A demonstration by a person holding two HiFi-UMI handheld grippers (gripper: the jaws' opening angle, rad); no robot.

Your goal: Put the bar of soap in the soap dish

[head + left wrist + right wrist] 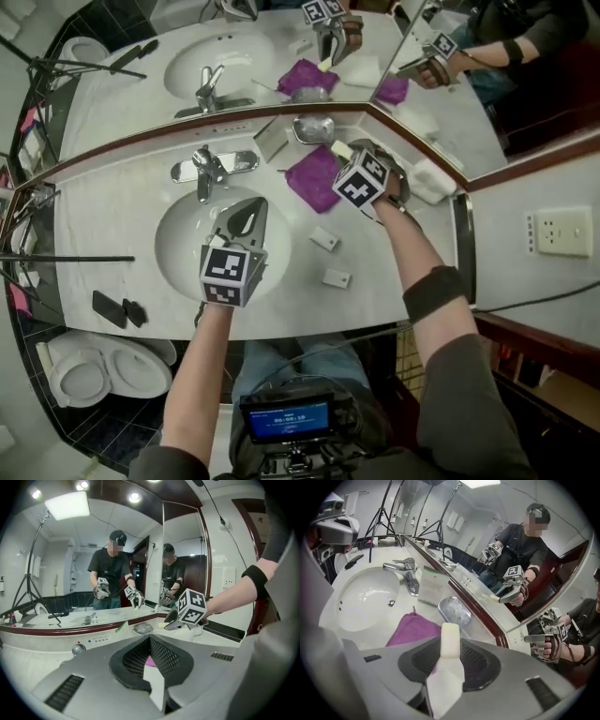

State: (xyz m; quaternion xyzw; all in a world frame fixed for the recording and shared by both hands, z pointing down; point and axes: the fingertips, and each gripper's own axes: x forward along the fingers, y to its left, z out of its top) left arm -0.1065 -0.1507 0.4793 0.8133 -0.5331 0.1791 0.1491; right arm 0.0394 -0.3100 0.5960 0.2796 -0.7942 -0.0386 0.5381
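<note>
A pale cream bar of soap (451,639) sticks out from between the jaws of my right gripper (451,652), which is shut on it. In the head view the right gripper (349,155) hangs over the purple cloth (314,178), with the soap (341,150) just short of the silvery soap dish (314,128). The dish (454,610) lies against the mirror's base and has nothing in it. My left gripper (246,216) hovers over the white sink basin (183,234), shut with nothing held. From the left gripper (151,657) I see the right gripper's marker cube (191,607) beyond its jaws.
A chrome faucet (208,169) stands behind the basin. A green and white box (431,585) leans by the mirror. Two small white boxes (324,238) (337,277) lie on the counter, a white object (431,180) at its right end. Black items (117,309) sit front left.
</note>
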